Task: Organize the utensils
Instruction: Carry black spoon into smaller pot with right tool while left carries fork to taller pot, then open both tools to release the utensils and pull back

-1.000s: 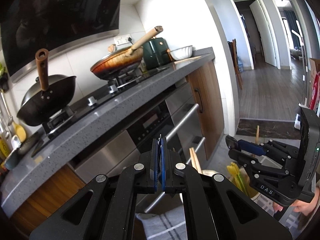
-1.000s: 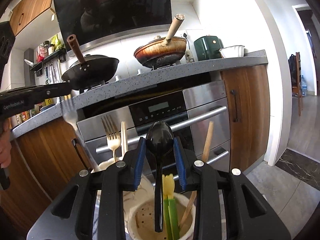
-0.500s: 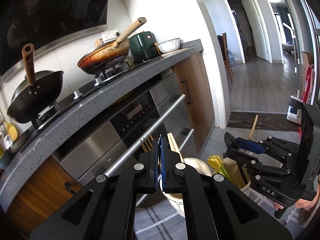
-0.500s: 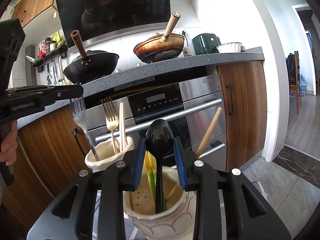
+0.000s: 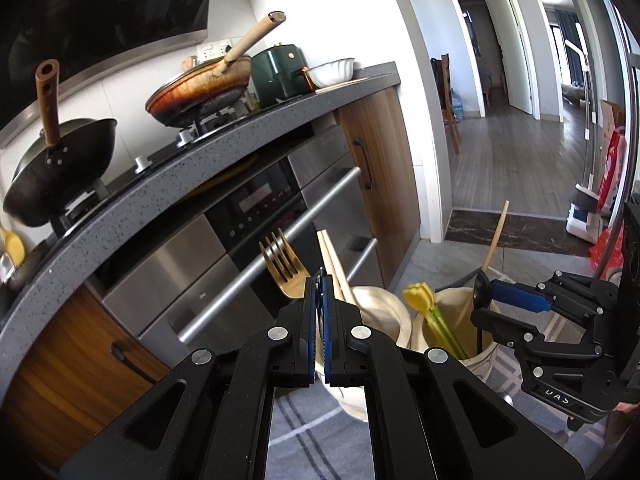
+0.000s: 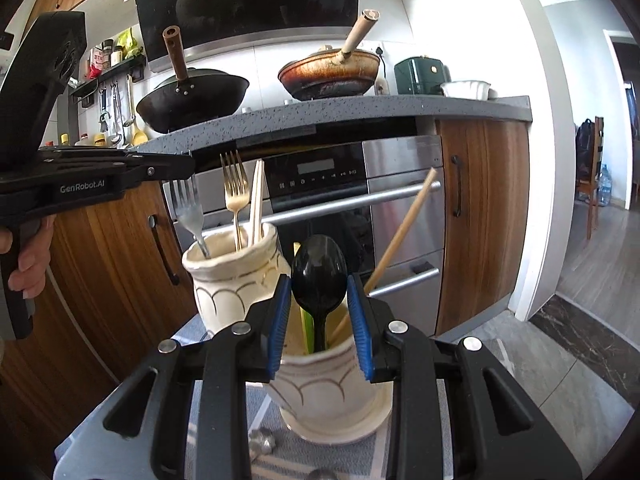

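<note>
My left gripper [image 5: 319, 280] [image 6: 188, 166] is shut on the tines of a silver fork [image 6: 188, 208]. The fork's handle reaches down into the left cream jar [image 6: 228, 288] [image 5: 376, 304], beside a gold fork [image 6: 234, 184] and pale chopsticks [image 6: 257, 200]. My right gripper [image 6: 319, 292] [image 5: 480, 300] is shut on the bowl of a black spoon [image 6: 319, 272]. The spoon's handle stands inside the right cream jar [image 6: 324, 392] [image 5: 452, 300], next to a yellow-green utensil [image 5: 420, 294] and a leaning wooden stick [image 6: 404, 232].
Both jars stand on a checked cloth [image 6: 352, 456] in front of an oven [image 6: 320, 184] and wooden cabinets. Two woks [image 6: 192, 96] sit on the grey counter [image 6: 360, 112] above. A small metal piece [image 6: 262, 440] lies by the right jar. A hallway opens at right.
Both grippers have sunk toward the jars. The silver fork's handle now reaches into the left jar, and the black spoon's handle sits deeper in the right jar.
</note>
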The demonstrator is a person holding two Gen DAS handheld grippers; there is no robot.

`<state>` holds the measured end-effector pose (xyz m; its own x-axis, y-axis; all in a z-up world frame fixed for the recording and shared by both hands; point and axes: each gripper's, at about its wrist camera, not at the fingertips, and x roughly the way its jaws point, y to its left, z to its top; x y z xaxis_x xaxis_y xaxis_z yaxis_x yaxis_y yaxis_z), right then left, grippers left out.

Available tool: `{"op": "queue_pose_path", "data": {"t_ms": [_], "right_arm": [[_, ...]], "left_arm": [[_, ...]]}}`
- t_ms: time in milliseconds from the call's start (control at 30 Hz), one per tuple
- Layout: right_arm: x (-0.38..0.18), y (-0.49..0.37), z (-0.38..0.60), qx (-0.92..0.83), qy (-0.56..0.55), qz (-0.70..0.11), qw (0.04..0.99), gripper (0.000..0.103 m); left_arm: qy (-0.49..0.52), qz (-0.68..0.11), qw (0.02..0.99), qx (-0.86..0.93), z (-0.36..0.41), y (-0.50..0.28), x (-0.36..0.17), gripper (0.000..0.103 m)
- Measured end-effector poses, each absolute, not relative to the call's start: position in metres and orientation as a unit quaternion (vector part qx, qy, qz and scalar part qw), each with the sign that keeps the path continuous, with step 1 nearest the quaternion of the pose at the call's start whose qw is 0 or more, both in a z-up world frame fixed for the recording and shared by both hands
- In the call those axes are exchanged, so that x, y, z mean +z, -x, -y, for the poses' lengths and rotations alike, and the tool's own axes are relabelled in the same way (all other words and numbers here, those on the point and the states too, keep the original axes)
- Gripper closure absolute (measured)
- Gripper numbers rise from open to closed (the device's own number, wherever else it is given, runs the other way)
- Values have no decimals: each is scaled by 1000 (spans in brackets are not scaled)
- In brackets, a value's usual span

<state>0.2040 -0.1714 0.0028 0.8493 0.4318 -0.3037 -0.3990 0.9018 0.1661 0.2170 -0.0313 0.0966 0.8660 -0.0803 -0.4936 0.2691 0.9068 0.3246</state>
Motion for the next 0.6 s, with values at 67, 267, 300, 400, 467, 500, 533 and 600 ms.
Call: {"op": "queue_pose_path", "data": {"t_ms": [67,267,300,400,467,500,533,600], "right_arm": [[0,-203,173,216,-51,-174,959,74],[0,-200,175,221,-51,-175,958,74],[-1,-201,174,222,-50,-181,957,74],[-3,-202,172,224,-48,-188,955,74],[-3,-202,172,224,-47,-190,955,74],[-3,-202,173,225,-47,-191,954,73],[-3,-202,172,224,-47,-191,954,73],[-2,-202,172,225,-46,-192,954,73]], "left_arm": [[-195,-244,945,-93,32,-217,94,100],[-197,-252,943,-96,32,-217,90,99],[-196,-254,942,-96,32,-218,90,99],[-191,-262,941,-97,31,-221,87,99],[-184,-267,941,-98,29,-223,86,99],[-181,-270,941,-99,28,-224,85,99],[-179,-272,940,-99,28,-225,85,99],[-180,-274,940,-99,27,-226,84,99]]}}
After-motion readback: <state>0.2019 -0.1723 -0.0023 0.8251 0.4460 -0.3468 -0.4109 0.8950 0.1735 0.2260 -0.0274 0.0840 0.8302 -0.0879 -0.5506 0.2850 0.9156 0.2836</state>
